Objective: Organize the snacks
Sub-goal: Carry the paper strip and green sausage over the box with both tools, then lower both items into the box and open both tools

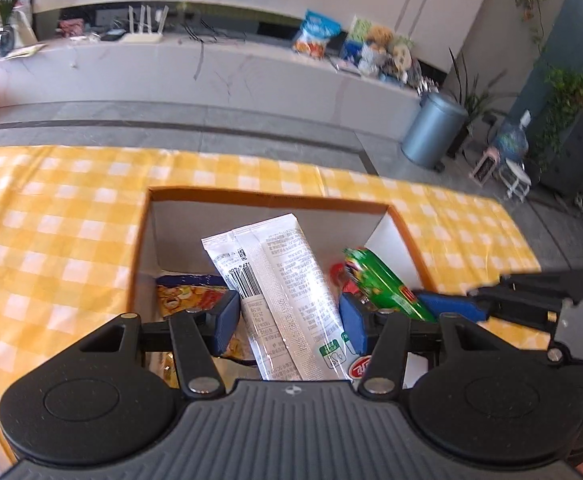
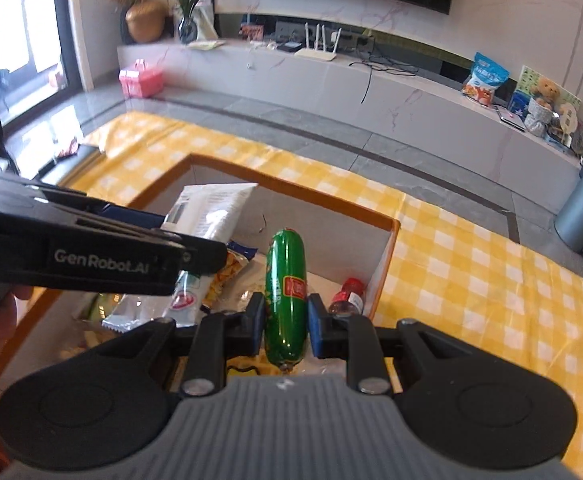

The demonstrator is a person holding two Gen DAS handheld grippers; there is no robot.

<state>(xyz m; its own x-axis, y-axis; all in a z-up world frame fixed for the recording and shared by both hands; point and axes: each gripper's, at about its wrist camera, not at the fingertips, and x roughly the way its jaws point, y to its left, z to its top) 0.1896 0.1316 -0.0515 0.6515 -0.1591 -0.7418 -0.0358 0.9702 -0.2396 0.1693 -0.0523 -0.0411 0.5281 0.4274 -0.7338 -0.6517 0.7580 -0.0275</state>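
over the yellow-checked tabletop (image 1: 63, 216), both devices hang above an open box (image 1: 267, 196) with an orange rim and white inner walls. the left hand-held gripper (image 1: 289, 320) has its blue pads (image 1: 227, 320) on either side of a long white snack packet (image 1: 279, 280), printed with small text and a barcode; the packet stands tilted, its top leaning toward the far wall of the box, and the pads seem to be touching its edges, so it looks held. the right hand-held gripper (image 2: 285, 322) is narrowed around a green sausage (image 2: 285, 296) with a red label, which stands nearly upright between the pads, its lower end hanging just past them. down in the box lie a yellow chip bag (image 1: 189, 296) at the left side and a small red-capped bottle (image 2: 349, 292) close to the right wall, with other wrappers under them that are too jumbled to tell apart. from the left wrist view the sausage shows just beside the white packet, with the right device reaching in from the right. behind the tabletop runs a grey floor, then a long marble ledge (image 2: 331, 76) carrying a white router (image 2: 317, 54), and a grey bin (image 1: 433, 132) stands on the floor at the right.
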